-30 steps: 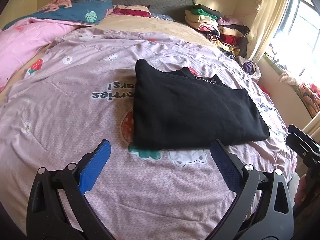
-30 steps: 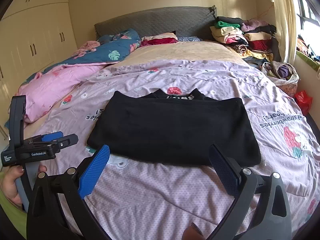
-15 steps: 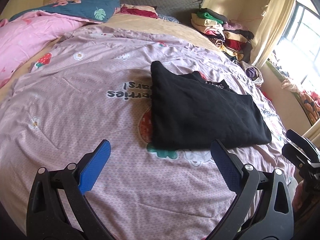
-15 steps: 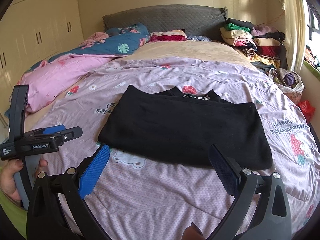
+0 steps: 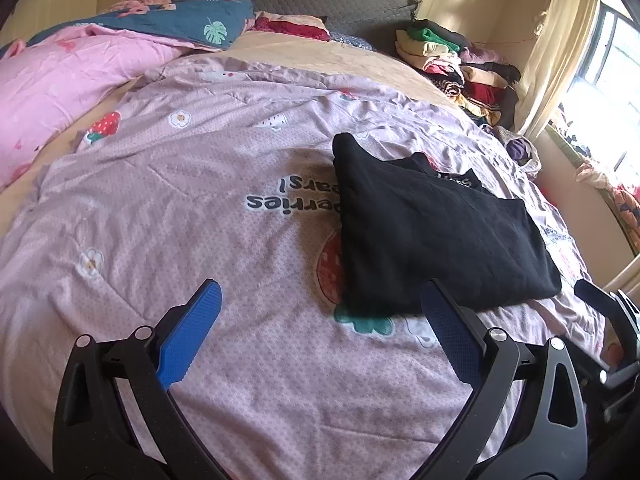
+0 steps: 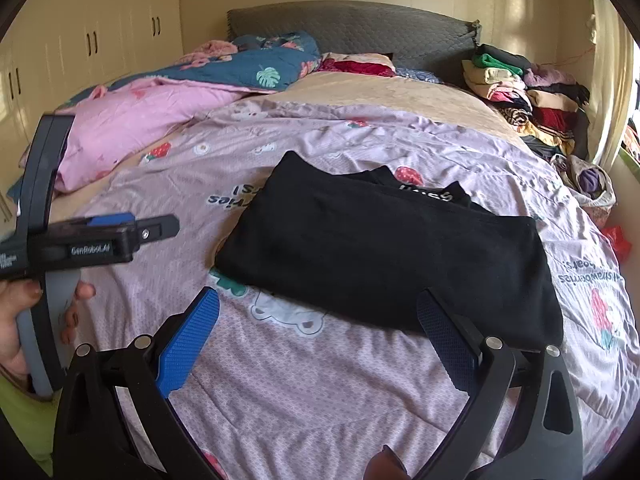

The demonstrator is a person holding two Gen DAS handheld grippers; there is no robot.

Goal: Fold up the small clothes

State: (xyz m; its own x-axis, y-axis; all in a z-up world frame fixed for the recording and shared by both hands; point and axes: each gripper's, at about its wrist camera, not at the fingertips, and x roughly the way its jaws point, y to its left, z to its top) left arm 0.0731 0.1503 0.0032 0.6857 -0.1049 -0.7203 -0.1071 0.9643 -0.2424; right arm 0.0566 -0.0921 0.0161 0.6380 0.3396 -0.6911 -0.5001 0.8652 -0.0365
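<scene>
- The left hand-held gripper [image 5: 320,320] hovers above the lilac bedcover [image 5: 180,208], to the left of the black garment and near its front left corner. Its jaws are wide apart and hold nothing.
- A pink quilt [image 6: 140,128] lies far to the left of the black garment, at the bed's edge.
- The black garment [image 6: 380,256] lies folded and flat on the lilac bedcover, in the middle of the bed, with its collar on the far side.
- The right hand-held gripper [image 6: 318,320] hovers in front of the black garment, close to its near edge. Its jaws are also wide apart and empty, not touching the cloth.
- A pile of folded clothes [image 6: 528,96] stands behind the black garment to the right, near the headboard [image 6: 360,28].
</scene>
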